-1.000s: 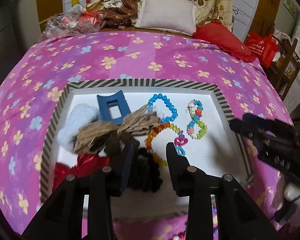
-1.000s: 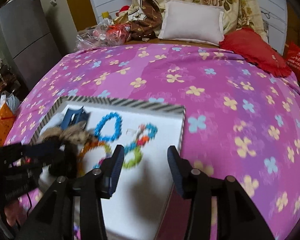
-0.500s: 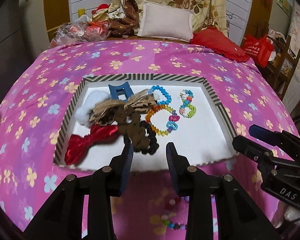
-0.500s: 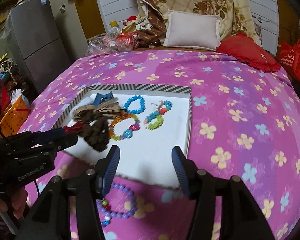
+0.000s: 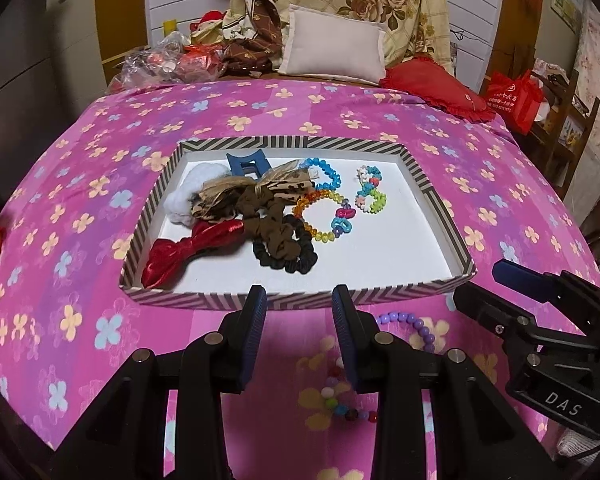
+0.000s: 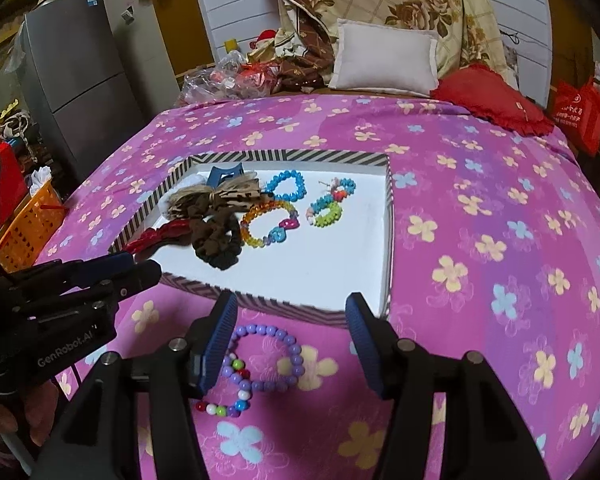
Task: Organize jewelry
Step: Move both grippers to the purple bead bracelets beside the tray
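Both grippers empty: left gripper [image 5: 298, 300] part-open, right gripper [image 6: 290, 312] just widening above the purple bracelet [image 6: 266, 356], beside the tray [image 6: 300, 312]

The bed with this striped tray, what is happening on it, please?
A person holds a gripper in each hand and is sorting jewelry on a pink flowered bedspread. The striped tray already holds beaded bracelets, scrunchies, a red bow and a blue hair clip. A purple bead bracelet lies on the cover in front of the tray. The right gripper hangs over it, its jaws just opened wider and holding nothing. The left gripper is also empty.
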`<state>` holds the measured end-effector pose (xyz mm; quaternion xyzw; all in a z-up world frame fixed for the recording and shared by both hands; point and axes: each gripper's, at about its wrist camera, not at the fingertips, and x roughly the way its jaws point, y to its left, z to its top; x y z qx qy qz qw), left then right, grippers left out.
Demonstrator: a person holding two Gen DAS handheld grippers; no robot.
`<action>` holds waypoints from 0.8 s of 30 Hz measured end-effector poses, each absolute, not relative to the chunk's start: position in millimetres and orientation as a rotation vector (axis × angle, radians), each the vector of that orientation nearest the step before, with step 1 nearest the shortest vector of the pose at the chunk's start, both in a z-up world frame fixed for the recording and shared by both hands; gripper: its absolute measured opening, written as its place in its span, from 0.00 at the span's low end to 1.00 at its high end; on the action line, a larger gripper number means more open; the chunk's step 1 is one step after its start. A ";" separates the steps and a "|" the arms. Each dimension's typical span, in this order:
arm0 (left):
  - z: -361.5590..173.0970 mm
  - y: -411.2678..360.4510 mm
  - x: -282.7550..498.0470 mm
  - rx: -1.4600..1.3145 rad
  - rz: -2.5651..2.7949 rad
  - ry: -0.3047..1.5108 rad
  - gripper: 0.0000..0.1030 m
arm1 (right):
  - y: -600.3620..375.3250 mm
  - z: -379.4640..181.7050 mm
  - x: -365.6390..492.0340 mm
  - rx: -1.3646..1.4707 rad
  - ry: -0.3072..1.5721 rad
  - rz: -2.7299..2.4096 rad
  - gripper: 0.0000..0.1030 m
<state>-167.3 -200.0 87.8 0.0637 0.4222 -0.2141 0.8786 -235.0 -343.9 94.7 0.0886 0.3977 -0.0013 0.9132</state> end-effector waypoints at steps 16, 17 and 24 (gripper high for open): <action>85.3 -196.9 -183.8 0.159 -0.441 0.878 0.33 | -335.3 94.1 -250.4 0.158 0.833 -0.008 0.59; 85.2 -197.0 -184.0 0.159 -0.442 0.878 0.33 | -335.3 93.9 -251.2 0.159 0.834 -0.008 0.59; 83.8 -194.0 -188.2 0.159 -0.443 0.885 0.33 | -338.3 91.7 -254.7 0.165 0.841 -0.019 0.59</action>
